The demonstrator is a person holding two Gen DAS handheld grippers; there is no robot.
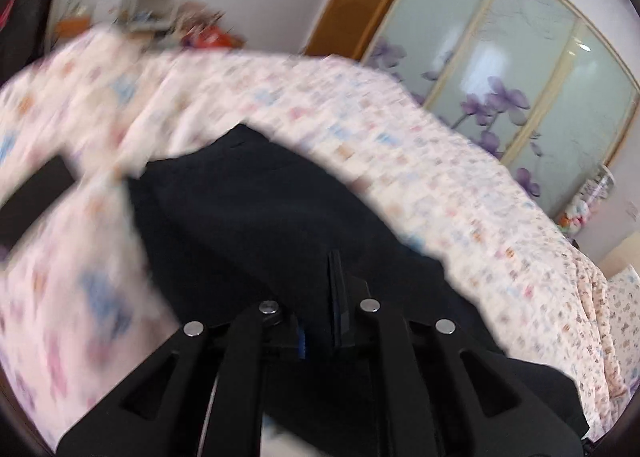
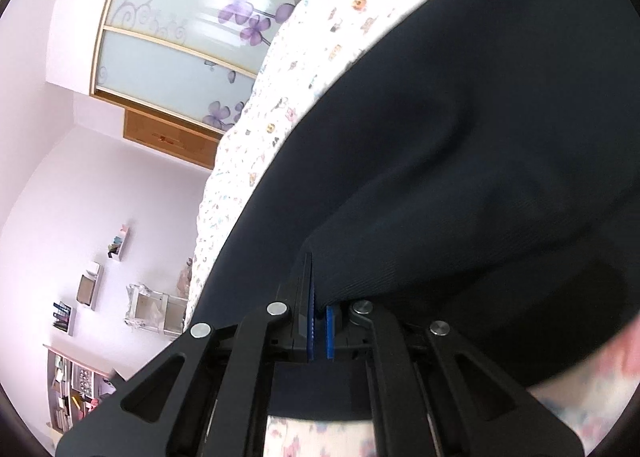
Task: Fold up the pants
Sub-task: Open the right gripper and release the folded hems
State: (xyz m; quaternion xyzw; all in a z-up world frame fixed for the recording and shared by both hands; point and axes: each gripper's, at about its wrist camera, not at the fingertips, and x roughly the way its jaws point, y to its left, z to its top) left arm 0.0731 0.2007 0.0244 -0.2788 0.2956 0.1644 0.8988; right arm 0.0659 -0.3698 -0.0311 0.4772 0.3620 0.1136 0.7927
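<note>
A: So where are we w/ the pants (image 1: 248, 225)?

B: Dark pair, lying across the bed (image 1: 400, 129) on that pastel-print cover. One part looks doubled over already, though the left-wrist view is too blurred to be sure. There's a thick rounded ridge of fabric in the right-wrist view, which I'd read as a fold edge.

A: And the tools?

B: Right tool (image 2: 319, 311): jaws together, blue pads clamped on a bit of the pants' fabric right at the tips. You can see the cloth tucked between them. Left tool (image 1: 334, 285): jaws together too, w/ dark cloth all around and under the tips. I'd say it's clamped on the pants as well, but black on black, so that's my read, not a clear sight of it.

A: Step?

B: Mid-fold, I think. Both tools holding cloth, one section being carried over (prob. a leg or the waist end, can't tell which).

A: Next?

B: Both holds need to travel together, keeping the edge taut and level, then lay it square on the lower layer before letting go. Fabric's soft and floppy, so an uneven pull would skew the fold or drag the cover along.
</note>
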